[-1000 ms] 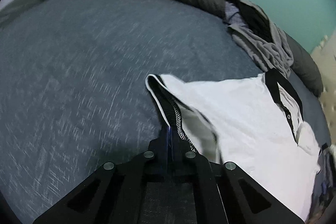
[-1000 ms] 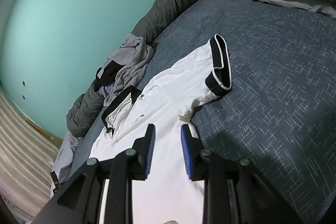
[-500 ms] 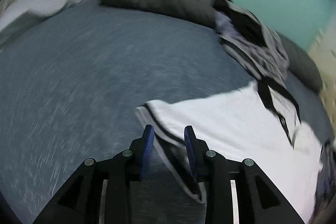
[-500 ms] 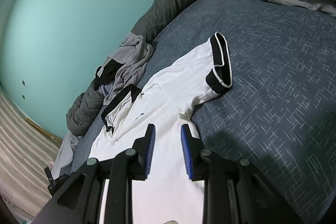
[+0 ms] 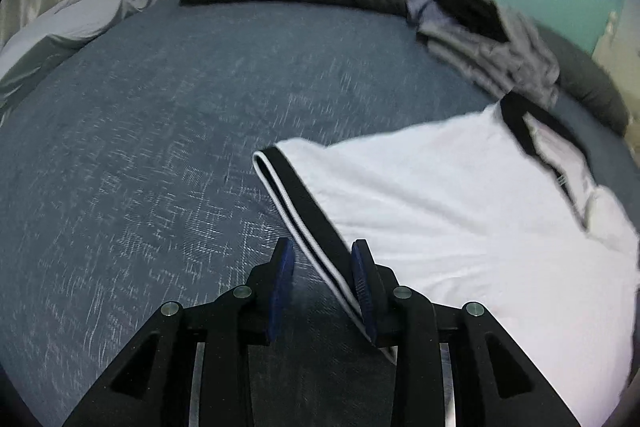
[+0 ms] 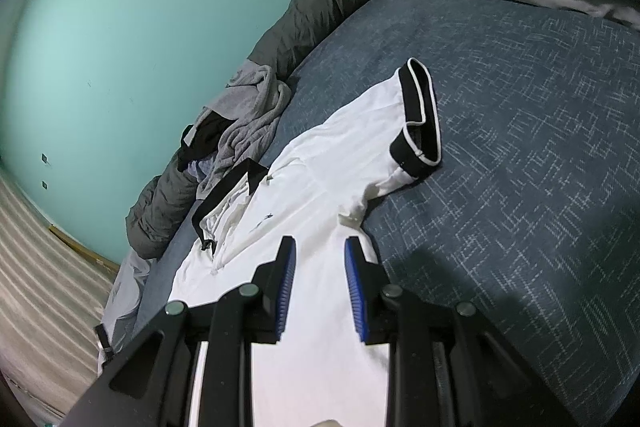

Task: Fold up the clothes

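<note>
Here, the white polo shirt (image 6: 320, 163) lies spread on the blue bedspread (image 5: 160, 131), its black sleeve cuff (image 5: 312, 223) between the parted, empty left gripper (image 5: 322, 259); the right gripper (image 6: 320, 259) hovers open above the shirt's body.

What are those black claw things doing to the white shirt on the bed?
A person holds a gripper in each hand to fold clothes. The white shirt lies spread on the blue bed. The left gripper is open, its fingers on either side of the black sleeve cuff but not pinching it. The right gripper is open too, above the shirt's middle. More clothes wait nearby.
</note>
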